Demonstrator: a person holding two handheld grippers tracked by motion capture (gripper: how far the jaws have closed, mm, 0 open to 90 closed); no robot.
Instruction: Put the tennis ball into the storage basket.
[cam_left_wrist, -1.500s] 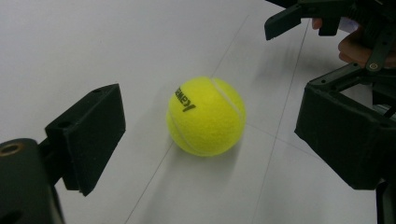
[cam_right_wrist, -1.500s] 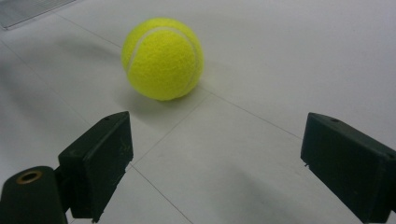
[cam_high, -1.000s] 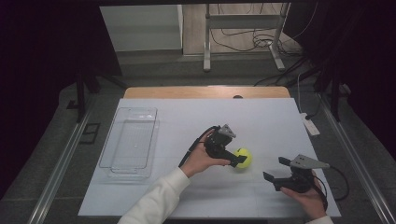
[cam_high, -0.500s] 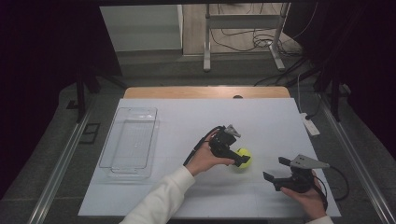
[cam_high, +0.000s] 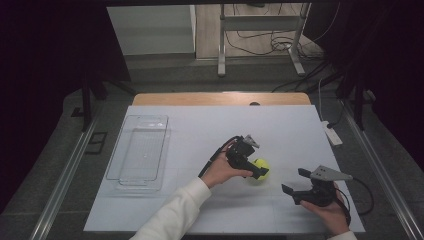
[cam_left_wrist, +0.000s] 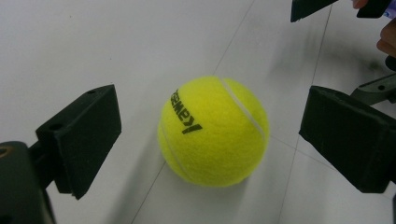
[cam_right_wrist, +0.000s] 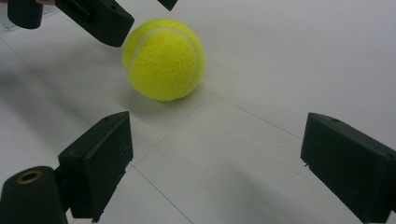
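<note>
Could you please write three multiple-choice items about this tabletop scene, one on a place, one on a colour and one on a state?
1. Where is the tennis ball?
A. inside the clear tray
B. on the white table surface between the left gripper's open jaws
C. lifted off the table by the right gripper

2. What colour is the ball?
A. yellow-green
B. orange
C. white

3. How does the left gripper stand?
A. shut on the ball
B. open, jaws either side of the ball, apart from it
C. shut on nothing

Answers: 1 B, the left gripper view shows the ball resting on the table, while the clear tray stands far to its left; 2 A, both gripper views show it; 3 B, gaps show on both sides.
</note>
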